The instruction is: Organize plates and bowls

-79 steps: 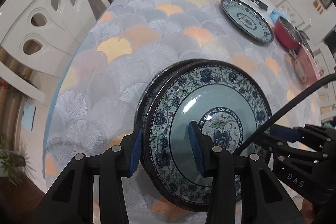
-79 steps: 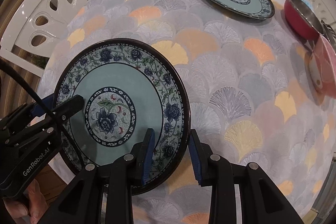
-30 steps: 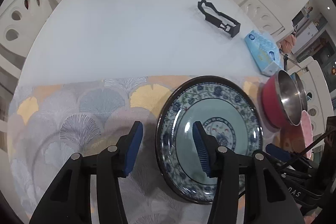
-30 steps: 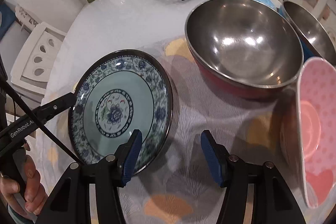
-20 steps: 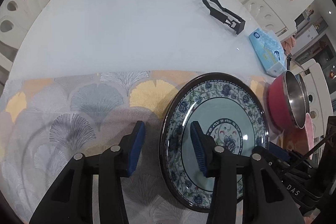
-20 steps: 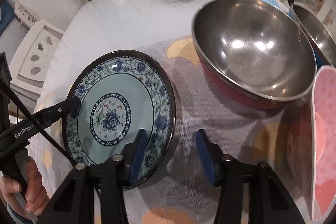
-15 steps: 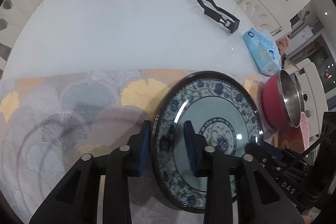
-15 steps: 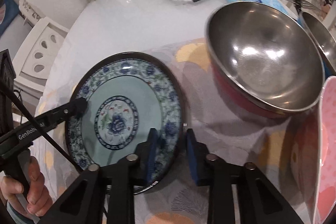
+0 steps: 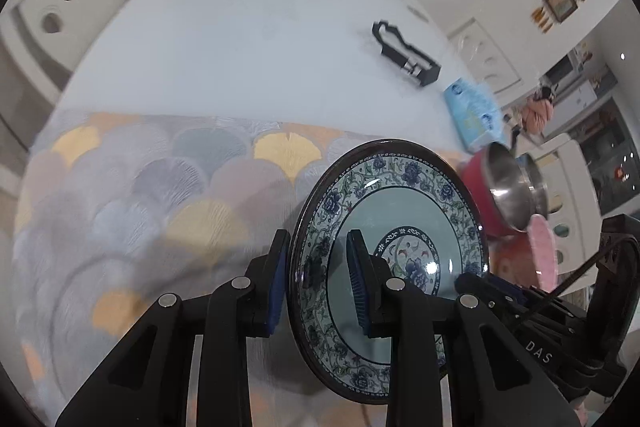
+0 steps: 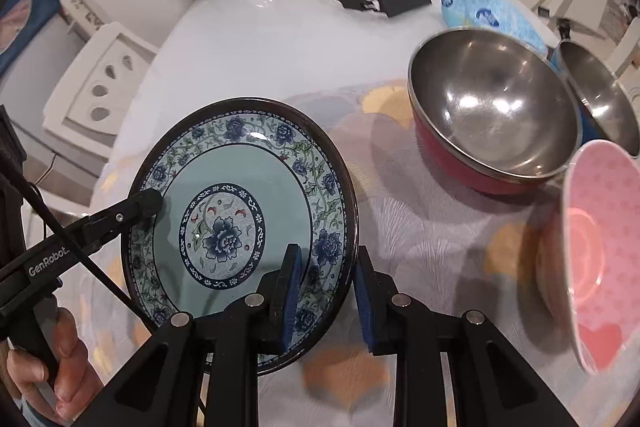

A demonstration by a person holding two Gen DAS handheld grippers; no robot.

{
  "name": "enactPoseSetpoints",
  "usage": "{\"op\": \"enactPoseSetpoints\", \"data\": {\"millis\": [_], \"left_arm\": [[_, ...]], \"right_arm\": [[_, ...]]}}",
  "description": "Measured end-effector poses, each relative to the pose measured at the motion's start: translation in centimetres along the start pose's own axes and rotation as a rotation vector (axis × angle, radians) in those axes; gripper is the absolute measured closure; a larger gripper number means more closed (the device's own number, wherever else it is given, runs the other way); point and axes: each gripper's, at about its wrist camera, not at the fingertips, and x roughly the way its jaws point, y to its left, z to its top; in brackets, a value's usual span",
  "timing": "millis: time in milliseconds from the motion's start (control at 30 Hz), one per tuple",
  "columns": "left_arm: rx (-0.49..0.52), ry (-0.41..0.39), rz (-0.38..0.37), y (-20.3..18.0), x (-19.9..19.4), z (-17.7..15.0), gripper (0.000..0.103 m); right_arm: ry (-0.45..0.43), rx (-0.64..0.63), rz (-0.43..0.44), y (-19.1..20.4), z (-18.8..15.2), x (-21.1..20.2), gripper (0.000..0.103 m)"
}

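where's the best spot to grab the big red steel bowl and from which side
Take the red steel bowl by its thin rolled rim, one pad inside and one outside, coming down from above on the near side. It sits upright and open, its round wall is likely too wide to span, and the pink dish crowds its right.

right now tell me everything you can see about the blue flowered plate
The plate is round and glossy, ceramic-looking, with a dark rim, a blue floral band, a pale teal well and a central flower medallion. It is tilted above the patterned tablecloth, clamped on opposite edges: the left gripper on one rim, the right gripper on the other, both having just closed on it. A red steel-lined bowl sits apart, beside it.
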Motion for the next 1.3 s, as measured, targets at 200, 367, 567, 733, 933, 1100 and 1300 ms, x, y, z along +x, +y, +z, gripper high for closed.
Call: {"op": "enactPoseSetpoints", "data": {"millis": [200,367,567,733,933,1100,1300], "left_arm": [[-0.029,-0.090,-0.001,-0.3,-7.0,-2.6,0.078],[-0.037,-0.155,0.041,-0.4,-12.2,-5.5,0.078],[-0.083,-0.166,0.122,1.5,-15.9,-10.6,0.078],[-0.177,-0.130,0.157,4.2,-16.5,-15.9,0.078],[-0.245,-0.066,0.172,6.0,-15.4,-20.4,0.078],[-0.285,-0.028,0.166,6.5,-13.9,-23.0,0.078],[-0.279,0.015,0.176,6.3,-12.3,-24.7,0.078]], "right_arm": [[-0.044,-0.040,0.034,2.4,-2.0,-5.1,0.078],[-0.062,-0.099,0.071,5.1,-4.7,-8.8,0.078],[-0.014,-0.230,0.106,8.6,-9.0,-10.3,0.077],[0.083,-0.327,0.109,10.8,-13.2,-9.2,0.077],[0.188,-0.420,0.081,11.5,-17.0,-7.1,0.076],[0.268,-0.420,0.056,10.5,-18.7,-5.1,0.076],[0.316,-0.420,0.016,9.9,-20.0,-3.8,0.076]]}}
